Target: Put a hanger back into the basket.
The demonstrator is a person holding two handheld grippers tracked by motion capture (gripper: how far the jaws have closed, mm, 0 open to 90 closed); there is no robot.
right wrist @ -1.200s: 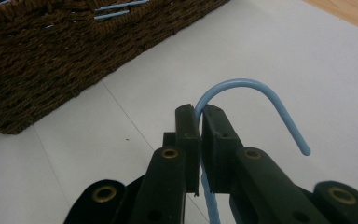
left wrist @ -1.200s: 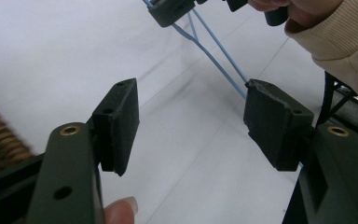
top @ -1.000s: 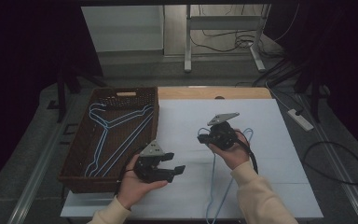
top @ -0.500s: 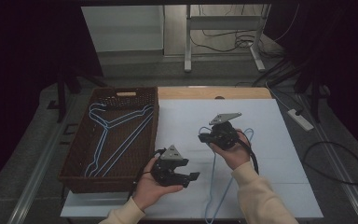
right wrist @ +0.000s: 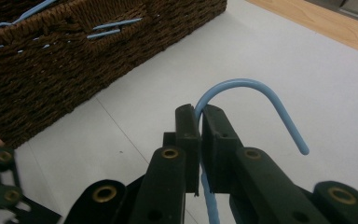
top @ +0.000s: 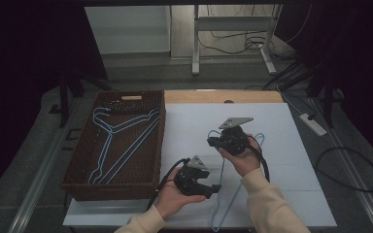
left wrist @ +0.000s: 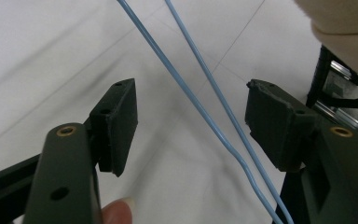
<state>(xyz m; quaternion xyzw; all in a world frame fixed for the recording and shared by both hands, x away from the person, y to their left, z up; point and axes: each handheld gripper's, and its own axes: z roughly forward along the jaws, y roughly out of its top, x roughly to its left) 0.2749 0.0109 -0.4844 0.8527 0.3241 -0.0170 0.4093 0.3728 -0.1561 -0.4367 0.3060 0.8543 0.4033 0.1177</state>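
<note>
basket (top: 80, 167): left of the hanger, on the mat's left edge; several blue hangers lying inside.
mat (top: 189, 126): white, under the hanger and both hands.
left gripper (top: 200, 183): near the hanger's lower wires, at the near side of the mat; jaws wide apart, nothing clamped. seen from the left gripper view (left wrist: 191, 126), two blue wires run between the pads, closer to the right pad, touching neither.
hanger (top: 222, 201): blue wire, lifted by its neck just right of the basket, body trailing down toward the near edge of the mat.
right gripper (top: 215, 141): at the hanger's top, jaws pinched tight on the neck just below the hook; in the right gripper view (right wrist: 199, 130) hook curving out above the pads.
step in hand, judged: taking a second hold on the hanger's lower wires, likely for a carry over to the basket.
doing it well: centre both wires between the left pads before closing; close square across them, not at a slant; keep the right pinch steady so the frame does not swing; lift both ends together, clear of the basket rim.
</note>
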